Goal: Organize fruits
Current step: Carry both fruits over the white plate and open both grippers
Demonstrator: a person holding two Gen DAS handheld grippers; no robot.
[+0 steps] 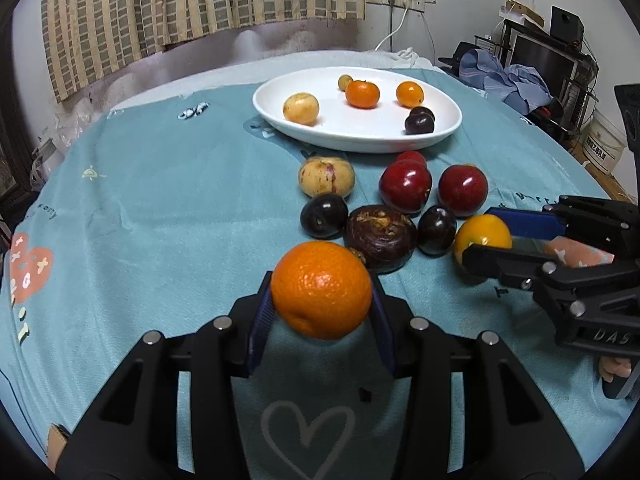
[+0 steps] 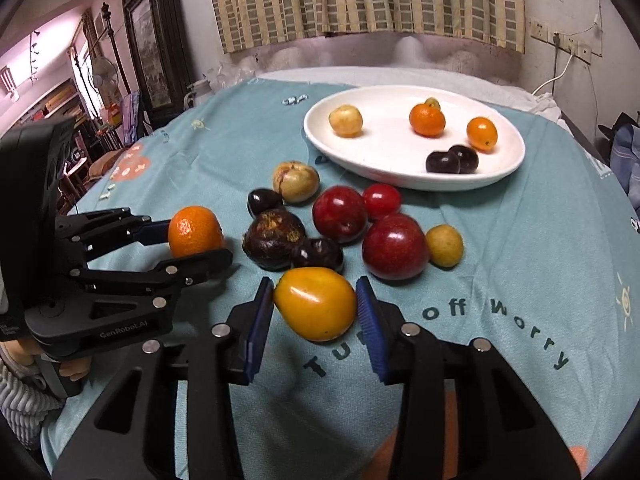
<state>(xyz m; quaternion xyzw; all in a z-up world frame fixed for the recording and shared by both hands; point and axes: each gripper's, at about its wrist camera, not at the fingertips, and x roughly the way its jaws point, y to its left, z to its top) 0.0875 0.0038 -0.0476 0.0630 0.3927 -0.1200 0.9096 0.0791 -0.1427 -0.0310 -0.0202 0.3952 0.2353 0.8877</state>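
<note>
My left gripper (image 1: pixel 322 292) is shut on an orange tangerine (image 1: pixel 322 288), which hangs a little above the teal cloth. In the right wrist view the left gripper (image 2: pixel 196 240) shows at the left with the tangerine (image 2: pixel 194 230) in it. My right gripper (image 2: pixel 314 286) has both blue pads against a yellow-orange fruit (image 2: pixel 316 302) that rests on the cloth; the left wrist view shows that gripper (image 1: pixel 478 236) and fruit (image 1: pixel 482 232) at the right. Between them lies a pile: red plums (image 2: pixel 394 246), dark fruits (image 2: pixel 318 254), a brown bulb (image 2: pixel 272 242), pale yellow fruits (image 2: pixel 295 181). Behind it, a white oval plate (image 2: pixel 400 182) holds several small fruits.
The teal cloth (image 1: pixel 160 200) covers a round table; its edge drops off at the left and right. A striped curtain (image 1: pixel 200 0) hangs behind. Clothes and a dark shelf (image 1: pixel 540 60) stand off the table at the right. A person's hand and sleeve (image 2: pixel 24 388) show at the lower left.
</note>
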